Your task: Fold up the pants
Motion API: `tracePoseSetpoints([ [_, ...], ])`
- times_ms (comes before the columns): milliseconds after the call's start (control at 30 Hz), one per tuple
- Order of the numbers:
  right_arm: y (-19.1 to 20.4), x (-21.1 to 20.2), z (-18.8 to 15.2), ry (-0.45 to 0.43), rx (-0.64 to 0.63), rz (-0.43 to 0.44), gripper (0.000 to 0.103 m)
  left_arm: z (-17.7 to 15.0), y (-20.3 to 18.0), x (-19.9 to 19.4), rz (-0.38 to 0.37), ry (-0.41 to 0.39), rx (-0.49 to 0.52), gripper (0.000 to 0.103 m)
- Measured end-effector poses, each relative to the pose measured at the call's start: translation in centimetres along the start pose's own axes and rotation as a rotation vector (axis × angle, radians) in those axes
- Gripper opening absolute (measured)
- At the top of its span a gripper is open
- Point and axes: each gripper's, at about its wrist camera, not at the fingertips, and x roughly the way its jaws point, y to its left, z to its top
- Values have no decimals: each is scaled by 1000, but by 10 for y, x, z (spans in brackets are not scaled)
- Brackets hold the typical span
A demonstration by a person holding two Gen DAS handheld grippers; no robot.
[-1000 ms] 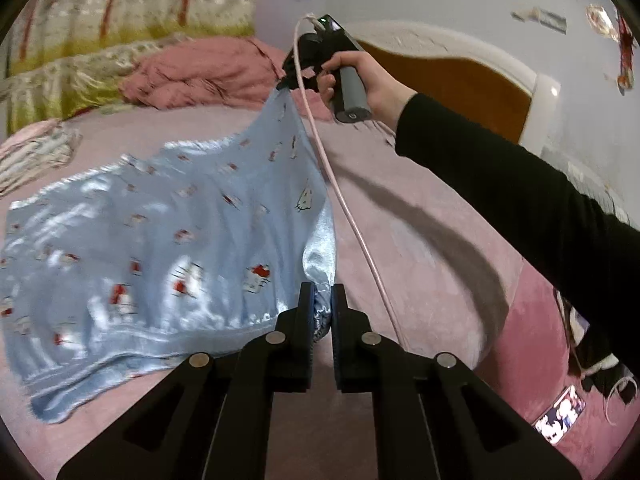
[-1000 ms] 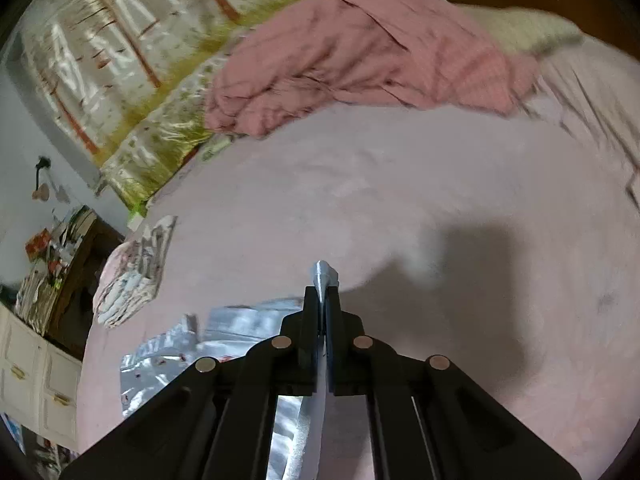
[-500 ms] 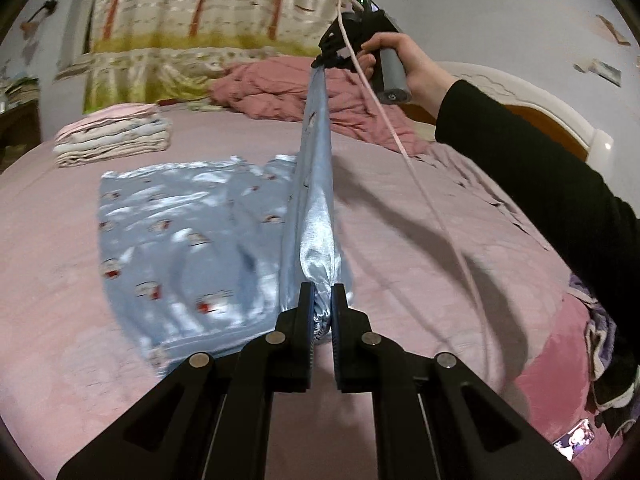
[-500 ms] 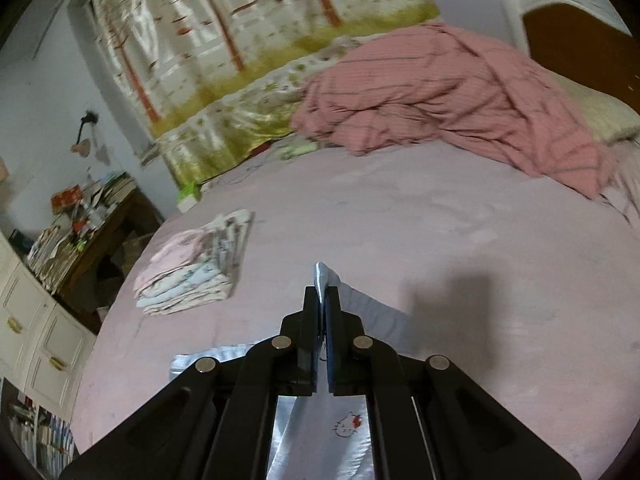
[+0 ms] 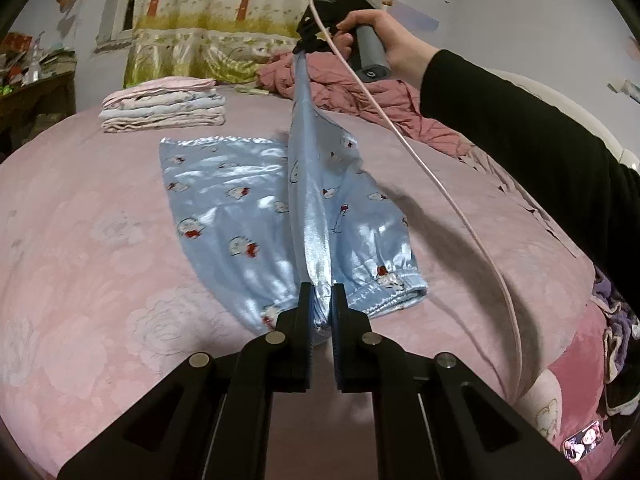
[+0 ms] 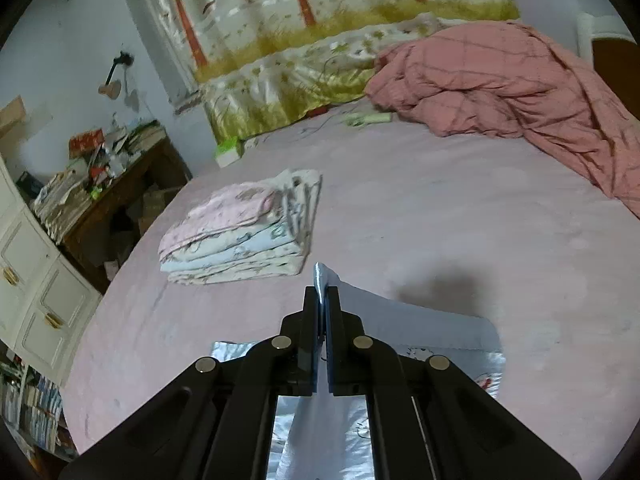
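The light blue satin pants (image 5: 240,216) with a cartoon print lie partly on the pink bed (image 5: 80,280). My left gripper (image 5: 320,300) is shut on the near end of one raised edge. My right gripper (image 5: 306,46), seen far up in the left wrist view, is shut on the other end and holds it high, so the edge stretches taut between them. In the right wrist view my right gripper (image 6: 322,300) pinches a blue fabric corner (image 6: 320,274), with more of the pants (image 6: 440,332) below.
A stack of folded clothes (image 5: 164,106) (image 6: 244,232) sits on the bed beyond the pants. A crumpled pink quilt (image 6: 512,84) lies at the headboard end. A cluttered wooden desk (image 6: 100,176) and white cabinet (image 6: 36,292) stand beside the bed. A pink cable (image 5: 440,184) hangs from the right gripper.
Both grippers have carried the held edge leftward across the pants, so the lifted layer is folding over the half lying flat. The folded stack has come into view.
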Motion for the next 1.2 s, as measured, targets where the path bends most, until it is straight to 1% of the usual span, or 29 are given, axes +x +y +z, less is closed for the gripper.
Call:
tracePoseSetpoints([
  [300, 61, 58, -10, 60, -62, 6, 2, -11, 27, 3, 4, 16, -36, 7],
  [600, 119, 110, -29, 124, -129, 31, 2, -21, 37, 0, -2, 36, -64, 7],
  [900, 162, 153, -58, 192, -205, 30, 2, -30, 40, -3, -20, 54, -84, 8],
  [1200, 192, 184, -80, 244, -233, 49, 2, -30, 41, -3, -27, 58, -99, 8],
])
